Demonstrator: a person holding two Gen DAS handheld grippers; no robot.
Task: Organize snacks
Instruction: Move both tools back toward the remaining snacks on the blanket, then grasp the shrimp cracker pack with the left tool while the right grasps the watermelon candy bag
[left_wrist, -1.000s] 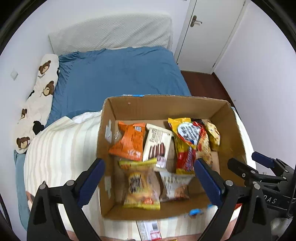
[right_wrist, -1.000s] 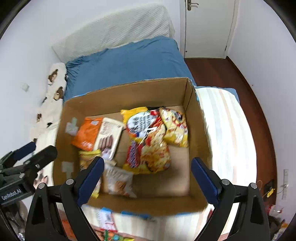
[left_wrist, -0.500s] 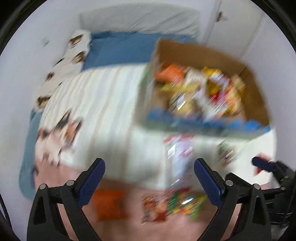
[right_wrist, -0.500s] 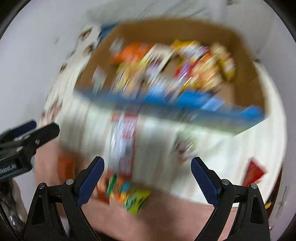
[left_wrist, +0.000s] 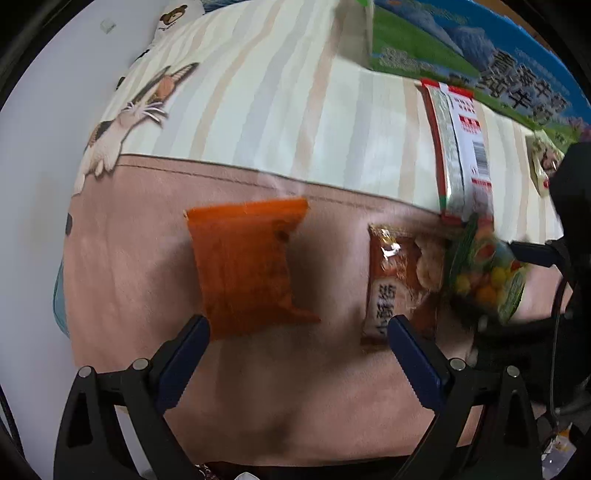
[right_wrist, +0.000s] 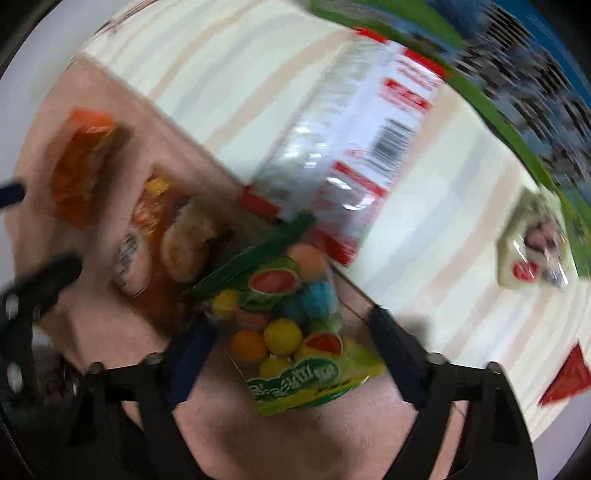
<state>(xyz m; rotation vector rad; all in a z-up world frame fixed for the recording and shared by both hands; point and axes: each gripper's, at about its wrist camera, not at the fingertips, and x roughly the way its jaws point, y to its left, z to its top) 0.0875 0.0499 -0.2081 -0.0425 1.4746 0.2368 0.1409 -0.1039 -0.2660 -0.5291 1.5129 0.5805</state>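
Right gripper (right_wrist: 291, 350), fingers half-narrowed and just closing astride the fruit-candy bag (right_wrist: 295, 332) beside the orange packet (left_wrist: 247, 269); left gripper (left_wrist: 295, 350) wide, empty; squeeze the bag's middle squarely.

Swung away from the open box, down over the loose packets. Left gripper (left_wrist: 297, 336) now above the orange packet (left_wrist: 247, 267); right gripper (right_wrist: 291, 341) closing around the fruit-candy bag (right_wrist: 291, 325).
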